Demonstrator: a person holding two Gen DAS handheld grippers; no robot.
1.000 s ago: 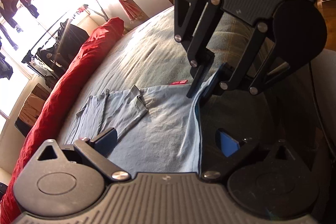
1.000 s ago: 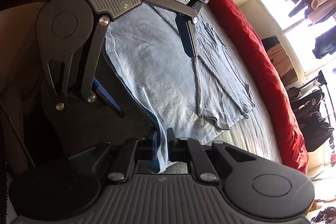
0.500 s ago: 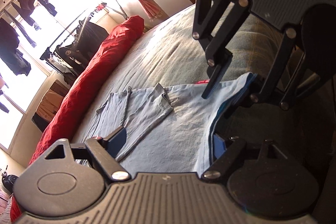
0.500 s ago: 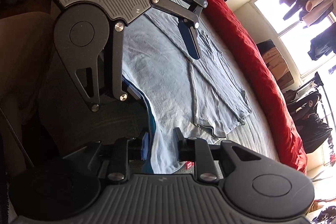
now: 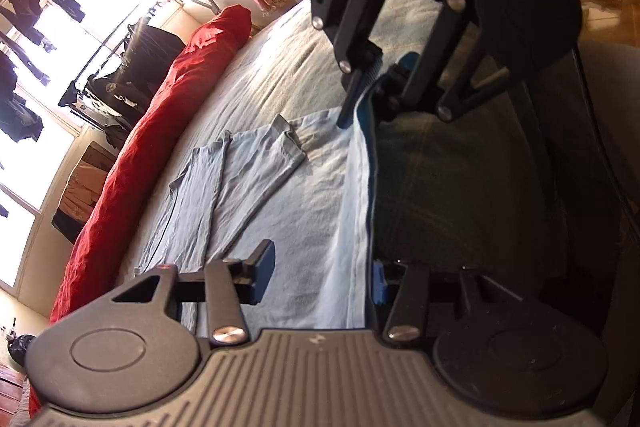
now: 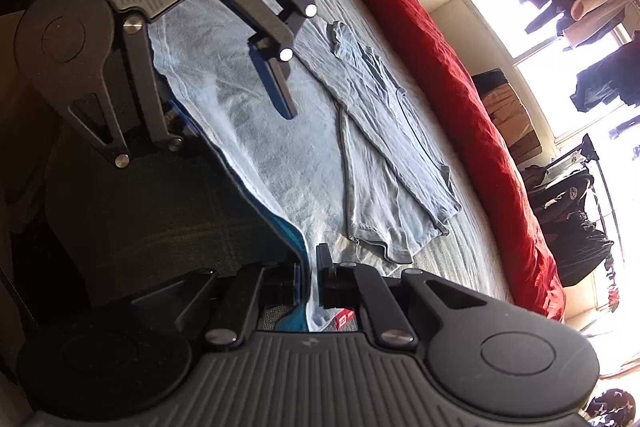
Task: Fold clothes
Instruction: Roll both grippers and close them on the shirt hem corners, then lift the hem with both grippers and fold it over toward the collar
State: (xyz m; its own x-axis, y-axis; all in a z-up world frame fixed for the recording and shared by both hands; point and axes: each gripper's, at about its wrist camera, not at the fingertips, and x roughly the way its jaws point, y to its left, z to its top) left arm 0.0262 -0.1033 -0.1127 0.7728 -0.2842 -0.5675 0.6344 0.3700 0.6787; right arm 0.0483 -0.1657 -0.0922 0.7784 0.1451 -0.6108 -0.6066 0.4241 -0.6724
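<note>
A light blue long-sleeved shirt [image 5: 304,195] lies flat on the bed with its sleeves folded in over the body. Its hem runs along the bed's near edge. In the left wrist view my left gripper [image 5: 320,275] stands open, and the hem and some of the body lie between its wide-spread fingers. Farther along the same hem, my right gripper [image 5: 366,95] is shut on the cloth. The right wrist view shows the shirt [image 6: 260,155] with a strip of hem pinched in my right gripper [image 6: 310,279]. My left gripper [image 6: 232,115] is open over the hem.
The bed has a grey-blue cover [image 5: 280,59] and a long red bolster [image 5: 160,115] along its far side. Its near side [image 5: 460,187] drops away in shadow. A small red tag [image 6: 346,319] lies under the right gripper. A clothes rack [image 5: 132,67] stands by the bright window.
My right gripper let go of the hem half a second ago and has shut on it again. The left gripper stayed open and shifted a little along the hem.
</note>
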